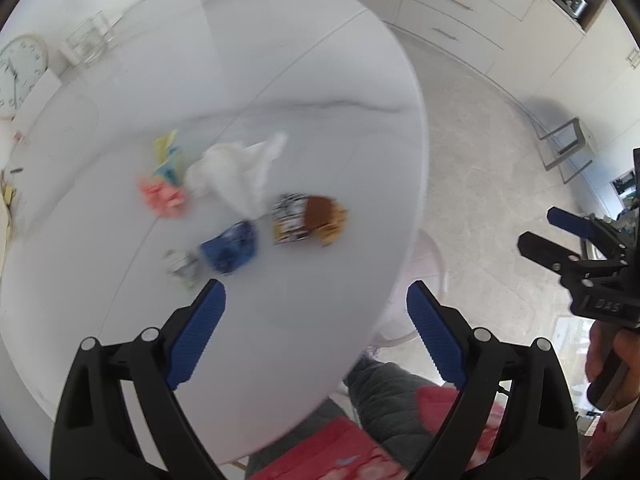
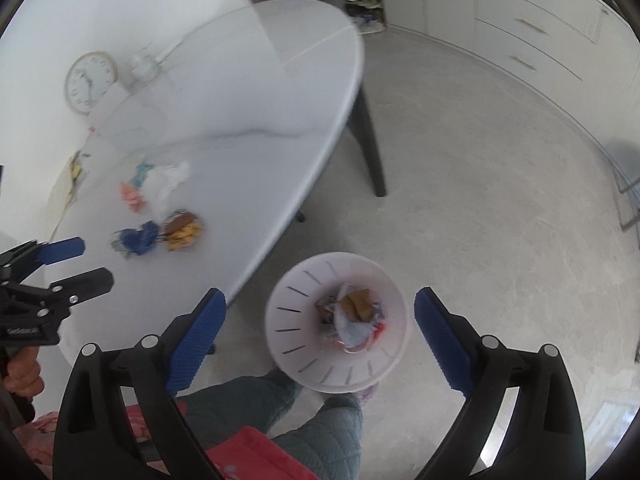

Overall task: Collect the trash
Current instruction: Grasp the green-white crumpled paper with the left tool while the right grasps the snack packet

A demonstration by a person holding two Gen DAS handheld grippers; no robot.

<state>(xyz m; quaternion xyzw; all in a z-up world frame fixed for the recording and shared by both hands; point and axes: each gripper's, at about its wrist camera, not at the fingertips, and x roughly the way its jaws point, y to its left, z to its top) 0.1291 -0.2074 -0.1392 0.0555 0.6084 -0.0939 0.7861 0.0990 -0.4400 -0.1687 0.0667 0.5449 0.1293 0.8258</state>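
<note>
Both tools gape empty — left tool [image 1: 316, 316] over the table [image 1: 360, 140] edge, right tool [image 2: 320, 320] above the bin [image 2: 280, 320].

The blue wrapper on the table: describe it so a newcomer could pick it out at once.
On the white oval table, a cluster of litter lies near the edge closest to the person. The blue wrapper lies on the near side of that cluster, between a small pale crumpled scrap and a brown-and-yellow packet. It is the only dark blue piece.
</note>
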